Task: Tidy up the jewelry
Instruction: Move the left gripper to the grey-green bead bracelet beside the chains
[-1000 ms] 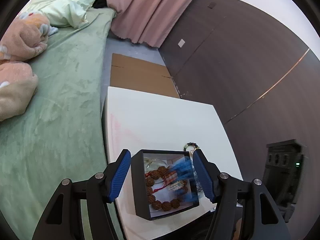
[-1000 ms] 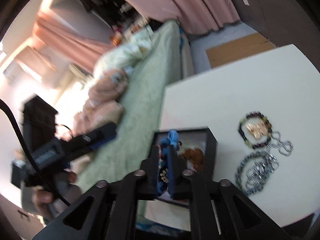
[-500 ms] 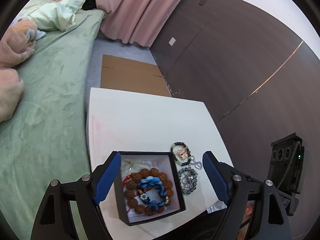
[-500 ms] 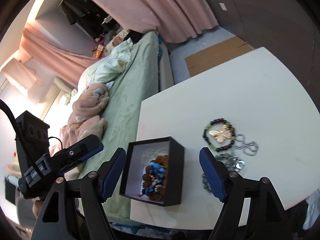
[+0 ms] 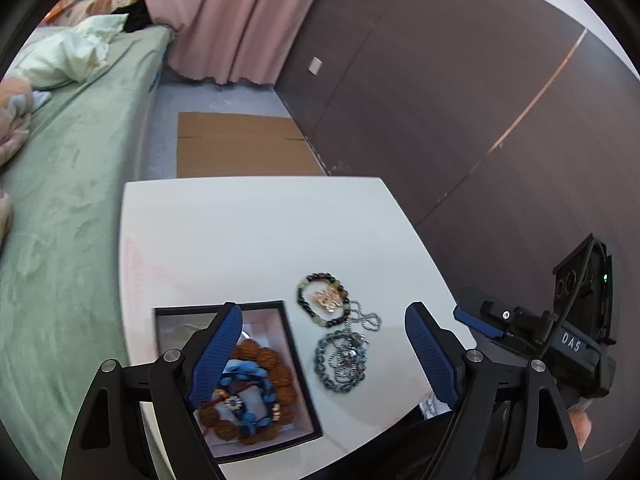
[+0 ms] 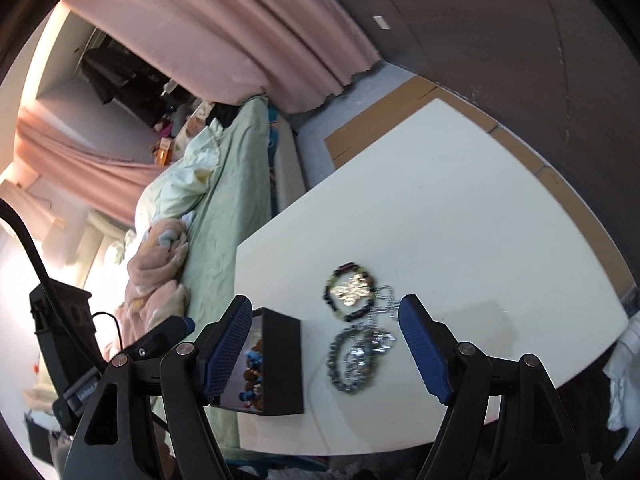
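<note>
Left gripper (image 5: pixel 324 356): I see its 2 blue pads spread wide, nothing pressed between them; it hangs over the near part of the table, left pad (image 5: pixel 216 354) in front of the box, right pad past the loose jewelry
Right gripper (image 6: pixel 324 350): jaws wide apart too, holding nothing; the silver chains lie between the pads in its view, untouched as far as I can tell
Black box (image 5: pixel 298 364): open, pale lining, at the near left of the white table (image 5: pixel 248 232), close to the edge by the bed
Inside the box: a brown seed-bead bracelet (image 5: pixel 276 364) with a blue bead bracelet (image 5: pixel 244 370) lying on top of it
Dark bead bracelet (image 5: pixel 304 300): on the table just right of the box, ringed around a gold butterfly ornament (image 5: pixel 328 299)
Silver chains (image 5: pixel 344 356): a tangled heap just nearer than the dark bracelet, touching it, beside the box
Surroundings: green bed (image 5: pixel 68 184) left of the table, pink curtain (image 5: pixel 240 20) beyond, flat cardboard (image 5: pixel 240 144) on the floor, dark panel wall at right
Hand: I see only a fingertip (image 5: pixel 581 426) at the lower right, under the other gripper's body
</note>
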`<state>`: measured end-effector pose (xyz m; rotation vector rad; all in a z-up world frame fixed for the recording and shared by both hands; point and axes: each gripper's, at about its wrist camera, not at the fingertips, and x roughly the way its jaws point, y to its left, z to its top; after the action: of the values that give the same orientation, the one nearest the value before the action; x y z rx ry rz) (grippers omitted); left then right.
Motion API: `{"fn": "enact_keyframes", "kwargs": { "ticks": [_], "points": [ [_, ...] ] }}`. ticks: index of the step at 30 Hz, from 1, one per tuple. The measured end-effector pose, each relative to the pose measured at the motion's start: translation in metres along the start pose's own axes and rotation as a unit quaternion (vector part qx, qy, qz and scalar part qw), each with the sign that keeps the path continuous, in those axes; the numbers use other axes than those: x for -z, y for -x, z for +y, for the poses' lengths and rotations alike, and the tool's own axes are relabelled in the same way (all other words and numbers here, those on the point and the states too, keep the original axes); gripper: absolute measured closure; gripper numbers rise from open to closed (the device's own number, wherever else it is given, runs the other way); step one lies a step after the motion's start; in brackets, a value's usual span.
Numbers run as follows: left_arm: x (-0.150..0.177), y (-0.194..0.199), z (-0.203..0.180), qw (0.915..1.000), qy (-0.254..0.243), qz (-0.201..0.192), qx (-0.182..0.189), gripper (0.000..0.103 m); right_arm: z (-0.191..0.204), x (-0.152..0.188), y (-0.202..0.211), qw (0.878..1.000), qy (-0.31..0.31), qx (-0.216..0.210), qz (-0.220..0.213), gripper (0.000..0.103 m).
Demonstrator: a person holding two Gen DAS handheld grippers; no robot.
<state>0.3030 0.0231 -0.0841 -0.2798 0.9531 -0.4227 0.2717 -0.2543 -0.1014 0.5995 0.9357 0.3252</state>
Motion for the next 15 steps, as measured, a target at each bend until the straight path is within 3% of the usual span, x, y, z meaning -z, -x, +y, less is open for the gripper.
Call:
{"fn": "enact_keyframes", "kwargs": {
  "ticks": [7,15],
  "points": [
    [0.004,-0.024,-0.026,0.999,-0.036,0.026,0.002,0.021,-0.022,-0.005,0.011,1.0,-0.014,0.01,-0.001,0.027],
    [0.019,-0.064,-0.047,0.9929,-0.044,0.107,0.03,0.055,-0.049,-0.008,0.018,0.999,-0.038,0.012,0.006,0.027]
  ]
}}
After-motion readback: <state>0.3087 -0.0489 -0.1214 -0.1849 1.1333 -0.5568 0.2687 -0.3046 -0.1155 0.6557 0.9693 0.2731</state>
